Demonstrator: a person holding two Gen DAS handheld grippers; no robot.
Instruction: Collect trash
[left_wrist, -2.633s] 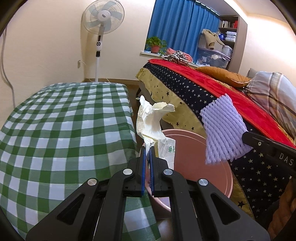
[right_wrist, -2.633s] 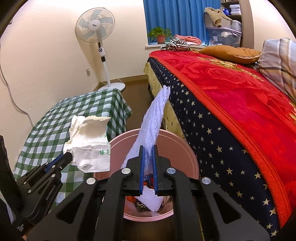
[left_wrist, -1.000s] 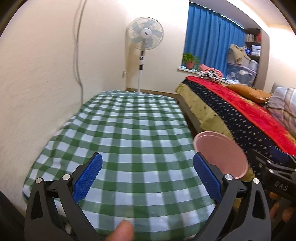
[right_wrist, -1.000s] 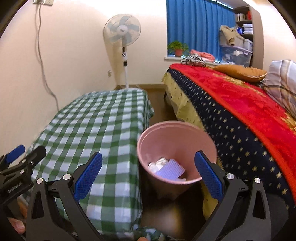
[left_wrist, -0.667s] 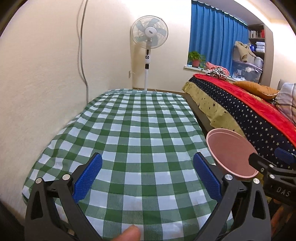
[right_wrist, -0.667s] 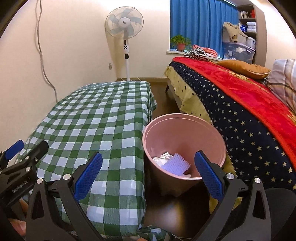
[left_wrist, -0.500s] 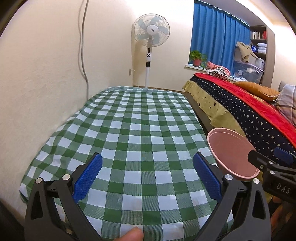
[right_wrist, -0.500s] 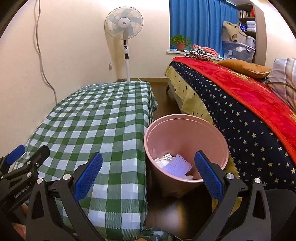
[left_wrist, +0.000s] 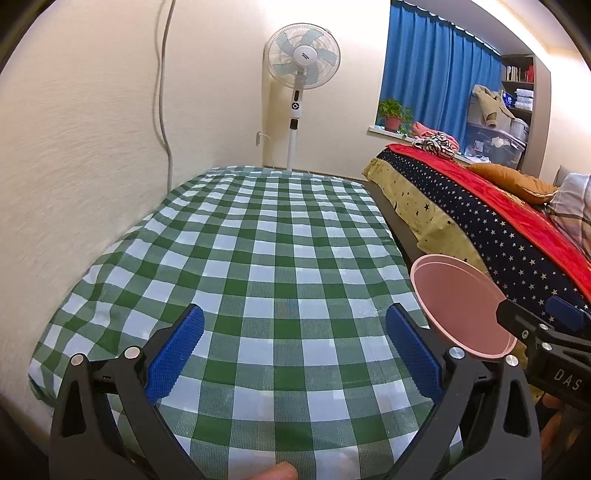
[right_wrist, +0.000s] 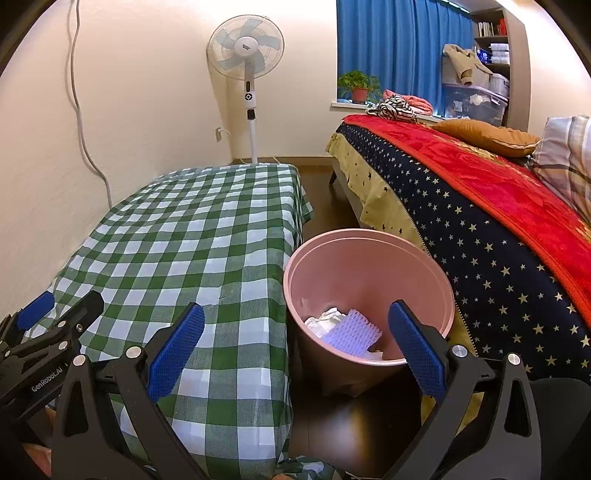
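A pink bin (right_wrist: 369, 280) stands on the dark floor between the checked table and the bed. Inside it lie a crumpled white paper bag (right_wrist: 325, 319) and a lilac foam net (right_wrist: 352, 332). My right gripper (right_wrist: 295, 343) hangs open above the bin's near rim and the table edge, with nothing between its blue pads (right_wrist: 177, 347). My left gripper (left_wrist: 293, 343) is open over the green-and-white checked tablecloth (left_wrist: 258, 258), also holding nothing. In the left wrist view the bin (left_wrist: 458, 302) shows at the right, with the right gripper's tip (left_wrist: 532, 332) in front of it.
A standing fan (right_wrist: 246, 48) is by the far wall. The bed with a red and starred blanket (right_wrist: 480, 206) runs along the right. A grey cable (left_wrist: 162, 92) hangs down the left wall. A fingertip (left_wrist: 277, 472) shows at the bottom edge.
Both grippers earlier were shut on the paper bag and the foam net over the bin; they have let go, both items now lie in the bin, and the grippers have drawn back.
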